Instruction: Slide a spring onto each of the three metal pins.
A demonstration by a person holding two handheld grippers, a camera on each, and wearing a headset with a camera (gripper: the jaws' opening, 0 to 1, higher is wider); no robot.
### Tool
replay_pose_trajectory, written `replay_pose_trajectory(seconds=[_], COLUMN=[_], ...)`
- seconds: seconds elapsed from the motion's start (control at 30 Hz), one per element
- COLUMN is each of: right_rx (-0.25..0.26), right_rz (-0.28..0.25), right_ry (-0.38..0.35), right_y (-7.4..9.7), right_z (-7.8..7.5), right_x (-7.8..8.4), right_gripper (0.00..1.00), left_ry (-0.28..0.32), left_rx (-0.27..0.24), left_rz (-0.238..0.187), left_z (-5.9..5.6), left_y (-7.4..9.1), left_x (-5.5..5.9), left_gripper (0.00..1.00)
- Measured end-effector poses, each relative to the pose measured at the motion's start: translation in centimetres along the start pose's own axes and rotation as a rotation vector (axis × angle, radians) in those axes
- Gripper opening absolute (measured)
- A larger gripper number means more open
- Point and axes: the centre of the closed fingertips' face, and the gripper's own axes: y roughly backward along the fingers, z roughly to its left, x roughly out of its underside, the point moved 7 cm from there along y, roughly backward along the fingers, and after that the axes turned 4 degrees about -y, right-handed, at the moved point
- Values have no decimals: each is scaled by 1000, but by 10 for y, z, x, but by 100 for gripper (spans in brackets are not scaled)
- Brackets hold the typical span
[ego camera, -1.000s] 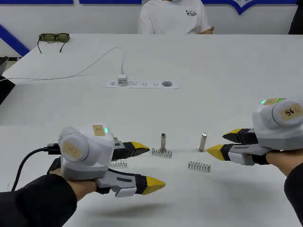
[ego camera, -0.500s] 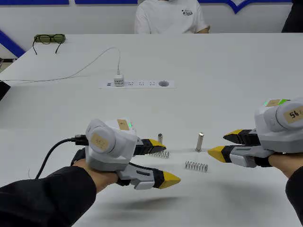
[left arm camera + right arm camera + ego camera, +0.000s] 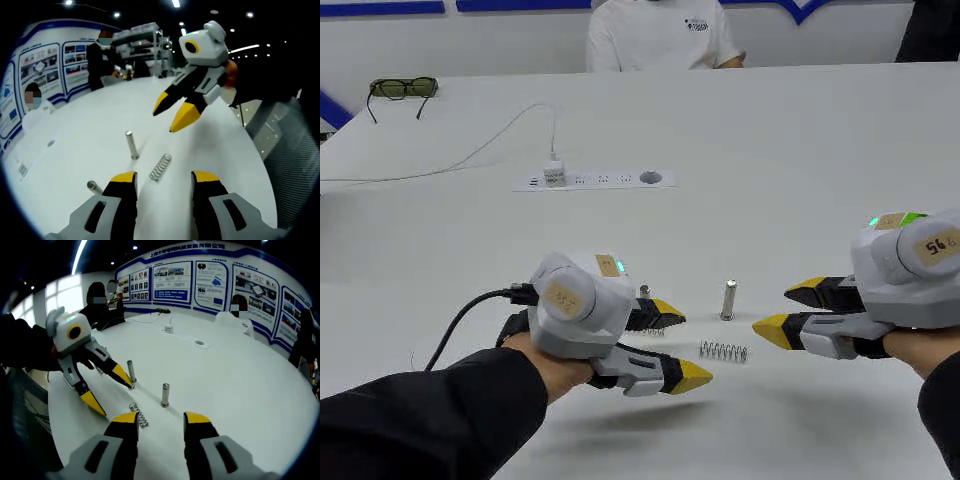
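Both claws are found open and empty. The reference for position is the upright pin standing on the white table. The left gripper is held to the left of that pin and nearer the person, its yellow-tipped jaws spread with nothing between them. Its own view confirms this, with the same gap at the left gripper and the pin ahead. The right gripper sits to the right of the pin at about the same depth, jaws likewise parted and holding nothing (its own view shows the right gripper with the pin straight ahead). A loose spring lies flat on the table just in front of the pin, between the two grippers and touching neither. It also appears as the spring directly ahead of the left jaws. A second pin stands to the left of the reference pin, partly hidden behind the left gripper's upper jaw. Both pins stand bare. A short stretch of a second spring shows beneath that jaw. A power strip lies well beyond the pin, to the left.
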Motion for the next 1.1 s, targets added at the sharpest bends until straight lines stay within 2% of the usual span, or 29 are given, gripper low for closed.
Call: replay_pose_trajectory(seconds=[0.67, 0.93, 1.1], right_rx=[4, 5, 2], right_rz=[4, 8, 11], right_ry=[-6, -1, 0], right_y=[0, -1, -1], right_z=[-4, -4, -3], right_x=[4, 5, 5], right_gripper=[37, 36, 36], left_ry=[-18, -21, -26], left_rx=[5, 3, 2], left_rz=[68, 100, 102], left_z=[8, 8, 8], left_y=[-26, -29, -29], left_x=[7, 12, 13], left_gripper=[30, 23, 19])
